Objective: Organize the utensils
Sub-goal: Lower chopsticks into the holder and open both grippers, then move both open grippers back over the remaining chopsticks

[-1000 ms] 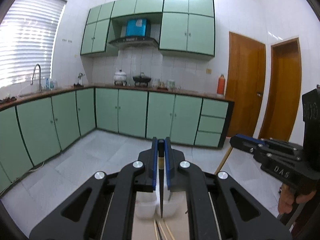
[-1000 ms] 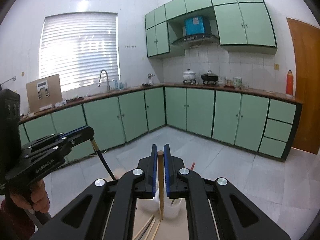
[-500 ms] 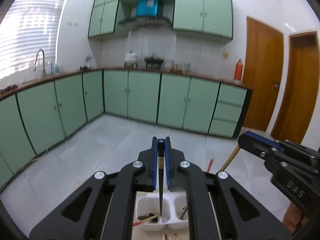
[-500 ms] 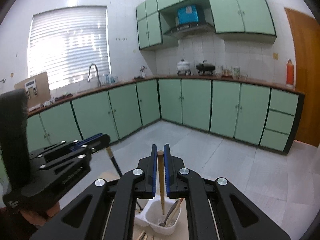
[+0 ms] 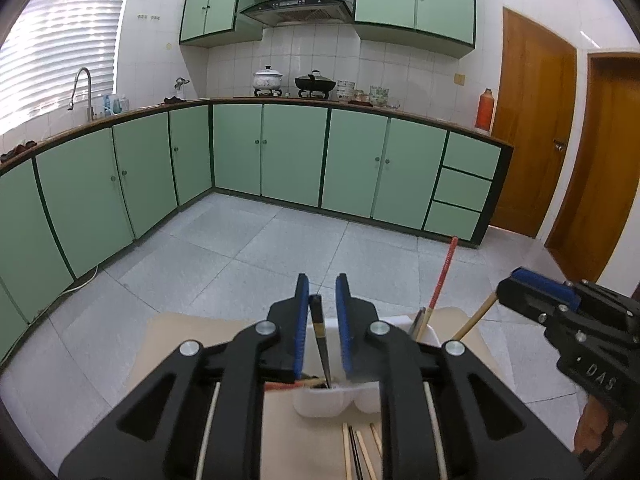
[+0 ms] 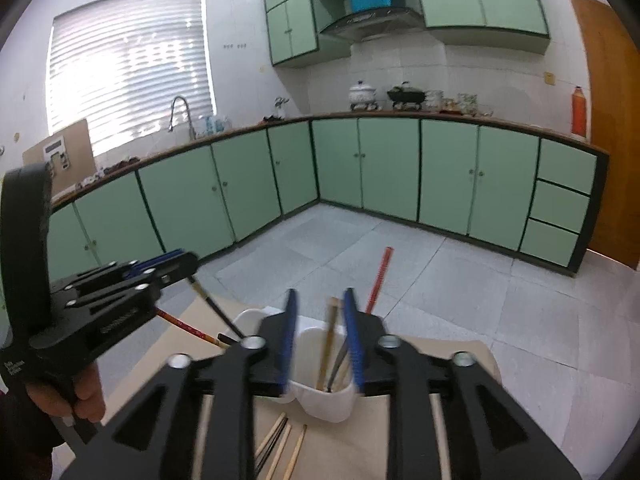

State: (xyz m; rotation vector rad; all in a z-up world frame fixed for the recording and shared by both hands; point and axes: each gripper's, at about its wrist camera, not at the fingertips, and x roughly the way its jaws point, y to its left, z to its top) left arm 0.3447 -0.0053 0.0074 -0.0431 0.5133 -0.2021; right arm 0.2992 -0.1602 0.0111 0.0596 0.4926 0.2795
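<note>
A white two-compartment holder stands on a tan board. My left gripper is open above its left compartment; a black chopstick stands loose between the fingers, tip in the holder. My right gripper is open above the right compartment; a wooden chopstick stands loose between its fingers, tip in the holder. A red chopstick also leans in the holder. Each gripper shows in the other's view: the right one, the left one.
Several loose chopsticks lie on the tan board in front of the holder. Another red chopstick rests across the holder's left side. Beyond the board are grey floor tiles and green kitchen cabinets.
Both grippers tilted down over the holder and opened. The black chopstick and the wooden chopstick were let go and now stand in the holder's compartments.
</note>
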